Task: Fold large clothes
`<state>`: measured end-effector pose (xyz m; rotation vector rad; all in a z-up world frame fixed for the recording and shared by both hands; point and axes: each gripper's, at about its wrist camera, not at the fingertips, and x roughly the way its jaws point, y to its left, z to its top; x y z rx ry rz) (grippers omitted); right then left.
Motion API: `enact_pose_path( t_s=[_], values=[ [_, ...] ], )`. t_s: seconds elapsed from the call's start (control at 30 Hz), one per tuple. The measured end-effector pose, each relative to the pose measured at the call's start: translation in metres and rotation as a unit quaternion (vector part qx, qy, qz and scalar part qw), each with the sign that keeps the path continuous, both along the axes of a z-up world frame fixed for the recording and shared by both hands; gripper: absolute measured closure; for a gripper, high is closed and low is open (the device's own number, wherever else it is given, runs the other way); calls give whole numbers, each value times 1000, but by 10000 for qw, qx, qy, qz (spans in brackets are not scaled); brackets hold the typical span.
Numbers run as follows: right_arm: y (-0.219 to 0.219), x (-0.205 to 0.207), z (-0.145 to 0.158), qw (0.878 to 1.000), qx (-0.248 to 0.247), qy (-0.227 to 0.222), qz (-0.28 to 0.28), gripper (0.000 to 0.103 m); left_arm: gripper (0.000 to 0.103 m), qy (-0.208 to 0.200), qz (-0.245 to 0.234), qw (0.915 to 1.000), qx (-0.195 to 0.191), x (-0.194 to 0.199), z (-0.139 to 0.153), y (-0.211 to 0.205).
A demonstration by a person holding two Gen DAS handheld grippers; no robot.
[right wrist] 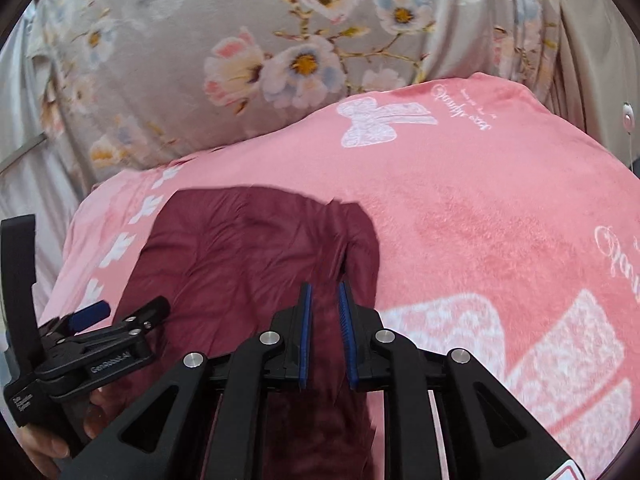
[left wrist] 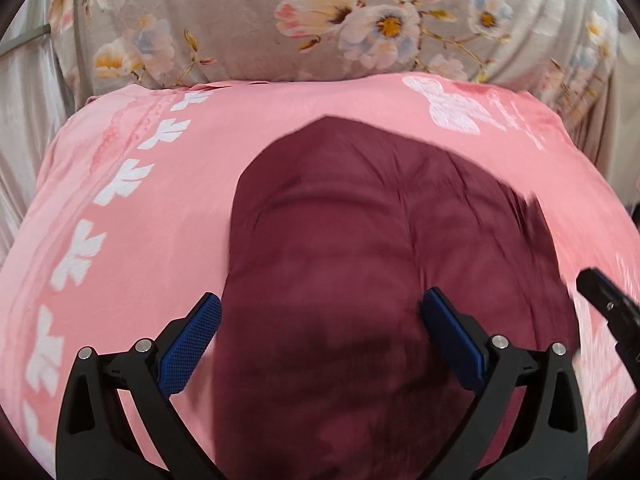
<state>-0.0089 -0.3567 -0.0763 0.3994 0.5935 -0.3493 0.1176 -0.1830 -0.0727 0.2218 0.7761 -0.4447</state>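
A dark maroon garment (left wrist: pixel 360 220) lies folded and rumpled on a pink blanket (left wrist: pixel 160 208). My left gripper (left wrist: pixel 320 300) hangs over its near part with the jaws wide open and nothing between the blue pads. In the right wrist view the garment (right wrist: pixel 240 248) fills the lower left. My right gripper (right wrist: pixel 324 292) stands over the garment's right edge with its jaws a narrow slit apart. A blurred ridge of maroon cloth runs into that slit, and the pads do not visibly press on it. The left gripper (right wrist: pixel 92 312) shows at the left, held by a hand (right wrist: pixel 52 440).
The pink blanket (right wrist: pixel 480 208) with white bow and leaf prints covers the bed around the garment. Behind it hangs grey floral bedding (left wrist: pixel 248 20) (right wrist: pixel 160 60). The tip of the right gripper (left wrist: pixel 604 292) pokes in at the right edge of the left wrist view.
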Motion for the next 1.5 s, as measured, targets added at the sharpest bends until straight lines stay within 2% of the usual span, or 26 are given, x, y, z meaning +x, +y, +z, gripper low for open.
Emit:
enact_pose_path(
  t_s=[0.13,0.2,0.33,0.6,0.83,1.0,1.1,1.17,1.23,1.33,1.4,1.43,1.47,1.5],
  values=[
    [23,-9,-14,9996,-196,135,162,86,5,140,-40,9998,104,-20,-13,6],
    [33,-7,-27,9983,-468,325,155,86,5,84,6,9999,129,-25,-18,8],
    [39,-9,-42,9974,-567,422,129,87,5,22,18,9998,211,-28,-24,8],
    [29,-8,-53,9985,-182,476,201,87,5,-76,70,9997,223,-30,-36,6],
    [30,-8,-55,9985,-130,484,203,87,5,-392,126,9987,302,-36,-42,2],
    [21,-18,-53,9992,190,277,218,87,5,-435,113,9986,268,-35,-44,3],
    [20,-41,-43,9983,514,98,260,75,5,-189,9,9996,224,-33,-39,11],
    [25,-57,-34,9985,429,24,334,58,5,200,28,9998,64,-31,-33,25],
    [33,-65,-27,9986,275,-15,453,48,5,411,36,9991,-63,-32,-33,35],
    [45,-58,-27,9975,87,110,686,48,5,510,51,9986,-97,-33,-37,40],
    [52,-47,-35,9971,-92,360,671,51,5,595,85,9981,-100,-32,-39,40],
    [54,-43,-38,9967,-205,489,617,64,5,645,95,9978,-97,-31,-40,41],
    [53,-44,-39,9970,-199,490,560,85,5,675,88,9976,-87,-31,-41,41],
    [48,-48,-39,9979,-4,425,487,90,5,692,72,9975,-77,-31,-42,42]
  ],
)
